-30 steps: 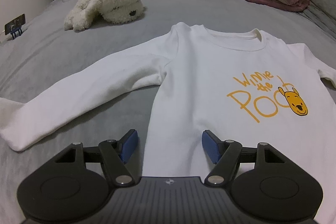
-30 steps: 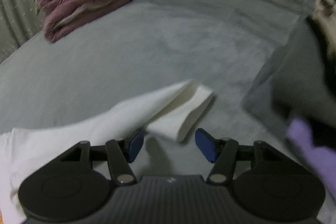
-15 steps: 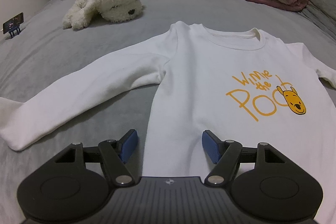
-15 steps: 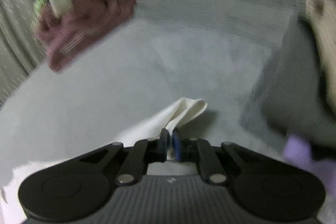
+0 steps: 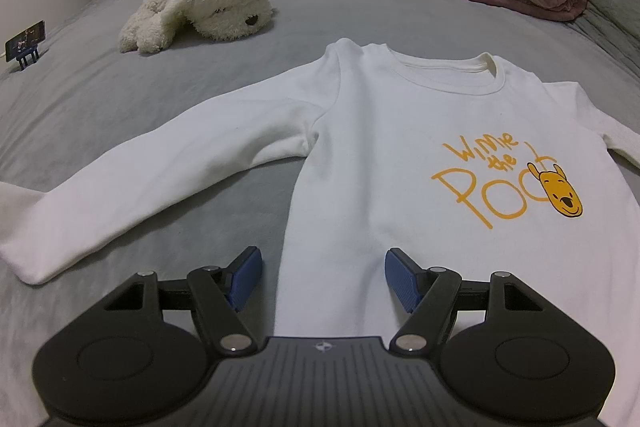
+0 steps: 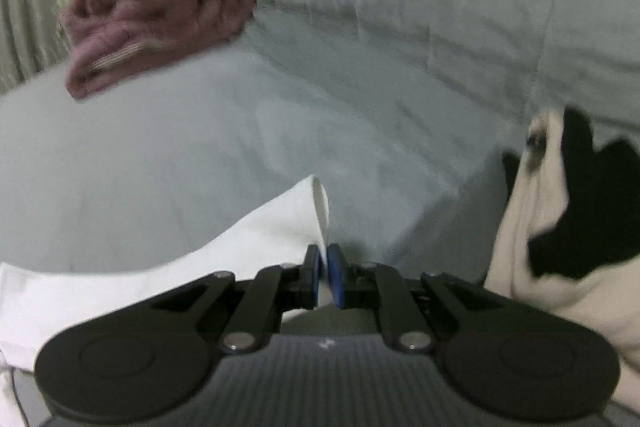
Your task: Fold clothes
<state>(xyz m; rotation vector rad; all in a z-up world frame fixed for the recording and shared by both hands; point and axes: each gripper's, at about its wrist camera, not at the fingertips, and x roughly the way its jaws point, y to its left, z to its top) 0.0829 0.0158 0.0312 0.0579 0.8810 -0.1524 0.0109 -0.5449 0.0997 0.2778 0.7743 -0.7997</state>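
Grey bed (image 5: pixel 100 99) carries a white sweatshirt (image 5: pixel 380 155), front up, left sleeve out at 9 o'clock. Left tool (image 5: pixel 322 277) gapes w/ the hem edge btwn its pads. Right tool (image 6: pixel 323 273) is clenched on the right cuff (image 6: pixel 316 211), which rises at 12. Judgement: carry the cuff low & across the chest, no yanking.

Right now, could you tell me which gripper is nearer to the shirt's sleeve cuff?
Right. The right gripper is shut on one sleeve cuff; the left gripper hangs open by the hem.
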